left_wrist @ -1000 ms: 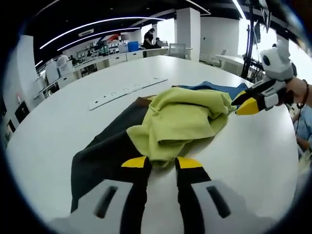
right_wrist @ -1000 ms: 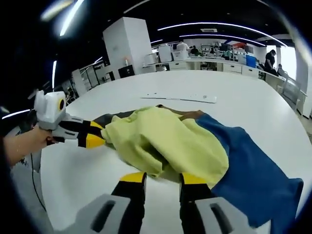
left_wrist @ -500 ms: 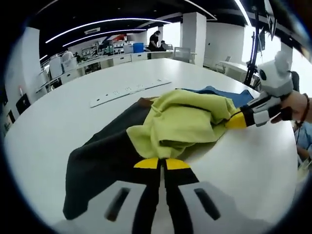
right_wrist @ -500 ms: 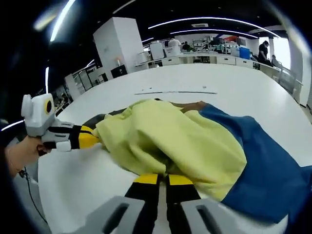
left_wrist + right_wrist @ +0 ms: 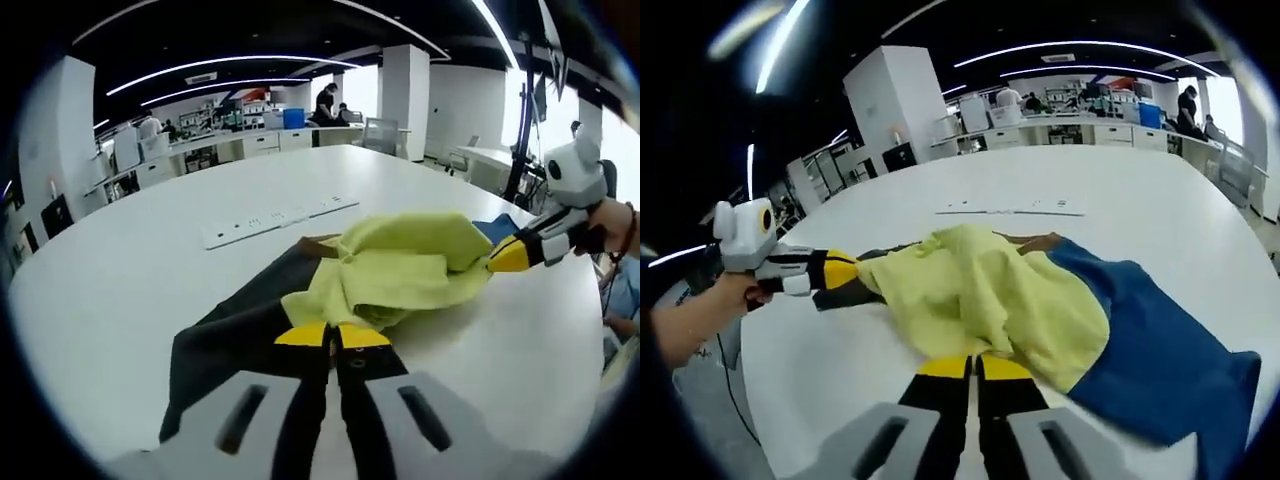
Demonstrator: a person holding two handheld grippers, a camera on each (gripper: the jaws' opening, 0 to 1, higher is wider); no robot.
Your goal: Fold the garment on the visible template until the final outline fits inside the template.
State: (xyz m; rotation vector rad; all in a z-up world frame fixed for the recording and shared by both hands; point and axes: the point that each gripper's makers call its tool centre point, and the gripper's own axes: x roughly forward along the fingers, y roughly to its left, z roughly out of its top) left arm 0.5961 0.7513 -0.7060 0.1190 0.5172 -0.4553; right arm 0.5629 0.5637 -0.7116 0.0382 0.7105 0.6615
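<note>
Left gripper view showed the garment [image 5: 400, 270], yellow-green, dark and blue, bunched up on the white counter [image 5: 130, 270]. The left tool [image 5: 334, 336] was pinched shut on its yellow-green edge. The right tool [image 5: 975, 368] pinched the other edge of the yellow-green part. A white strip [image 5: 275, 216] lay behind the garment.
</note>
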